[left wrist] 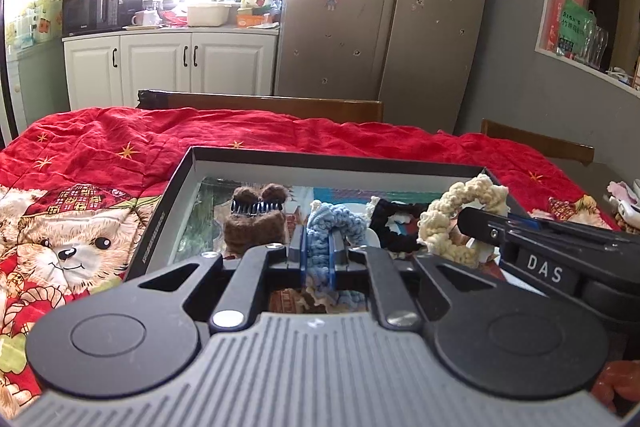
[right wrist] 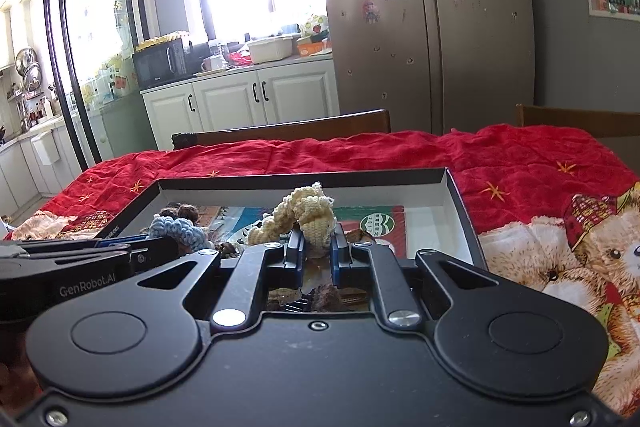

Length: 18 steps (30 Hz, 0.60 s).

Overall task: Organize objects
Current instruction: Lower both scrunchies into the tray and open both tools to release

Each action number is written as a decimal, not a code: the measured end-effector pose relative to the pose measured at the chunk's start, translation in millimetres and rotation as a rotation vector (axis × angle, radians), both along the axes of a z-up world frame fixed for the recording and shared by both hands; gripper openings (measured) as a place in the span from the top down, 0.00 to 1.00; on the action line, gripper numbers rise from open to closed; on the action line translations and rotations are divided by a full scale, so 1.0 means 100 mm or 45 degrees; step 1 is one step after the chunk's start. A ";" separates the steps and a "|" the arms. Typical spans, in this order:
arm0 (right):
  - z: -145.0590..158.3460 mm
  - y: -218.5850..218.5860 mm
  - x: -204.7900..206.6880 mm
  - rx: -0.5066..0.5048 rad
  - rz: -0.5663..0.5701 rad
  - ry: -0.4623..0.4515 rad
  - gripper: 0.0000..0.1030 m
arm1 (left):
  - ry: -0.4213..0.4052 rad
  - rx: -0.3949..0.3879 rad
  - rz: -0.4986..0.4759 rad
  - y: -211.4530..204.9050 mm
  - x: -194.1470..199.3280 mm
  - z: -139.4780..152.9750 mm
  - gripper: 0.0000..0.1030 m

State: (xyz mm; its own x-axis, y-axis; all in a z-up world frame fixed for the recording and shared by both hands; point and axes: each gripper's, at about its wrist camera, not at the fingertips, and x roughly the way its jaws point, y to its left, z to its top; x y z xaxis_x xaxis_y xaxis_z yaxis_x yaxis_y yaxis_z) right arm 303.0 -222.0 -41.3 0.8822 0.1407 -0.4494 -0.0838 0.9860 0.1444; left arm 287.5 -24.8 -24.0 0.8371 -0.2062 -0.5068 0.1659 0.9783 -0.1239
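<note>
Left wrist view: the left claw (left wrist: 318,247) is clamped on a blue scrunchie (left wrist: 332,223), which bulges out in front of the blue pads and also hangs down behind them. It hovers over the near part of a black box (left wrist: 154,227) that lies on the red cloth (left wrist: 120,139) of the tabletop. In the box I see a brown clip (left wrist: 256,219) at the left, something black (left wrist: 390,227) in the middle, and the cream scrunchie (left wrist: 452,223) held by the right claw (left wrist: 470,219), which comes in from the right. The two claws are near each other. If the left one goes lower now, the hanging yarn could catch on the teeth of the brown clip or drag it aside. The soft yarn may also stick to a pad when the jaws part, so the scrunchie could lift out again with the claw.

Right wrist view: the right claw (right wrist: 318,247) is clamped on the cream scrunchie (right wrist: 304,217), over the box (right wrist: 456,199) and its printed floor. The loop stands up loose, so it may roll when it is let go. The left claw (right wrist: 160,247) with the blue scrunchie (right wrist: 176,227) is just beside it, at the left. If both release at once, the two loops may tangle, or one claw may knock the other. The box wall (right wrist: 464,223) is low, so a push could send a piece onto the cloth (right wrist: 400,155).
</note>
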 end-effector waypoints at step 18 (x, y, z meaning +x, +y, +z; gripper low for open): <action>-0.04 -0.01 0.04 0.007 0.001 0.035 0.84 | 0.017 0.054 0.005 -0.04 0.01 -0.06 0.81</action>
State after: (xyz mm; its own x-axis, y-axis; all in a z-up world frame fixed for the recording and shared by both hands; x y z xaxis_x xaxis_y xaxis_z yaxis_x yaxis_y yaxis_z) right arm 307.1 -223.0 -45.6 0.8694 0.1439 -0.4726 -0.0806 0.9851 0.1517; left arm 288.7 -28.5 -30.2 0.8310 -0.1809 -0.5260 0.1608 0.9834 -0.0841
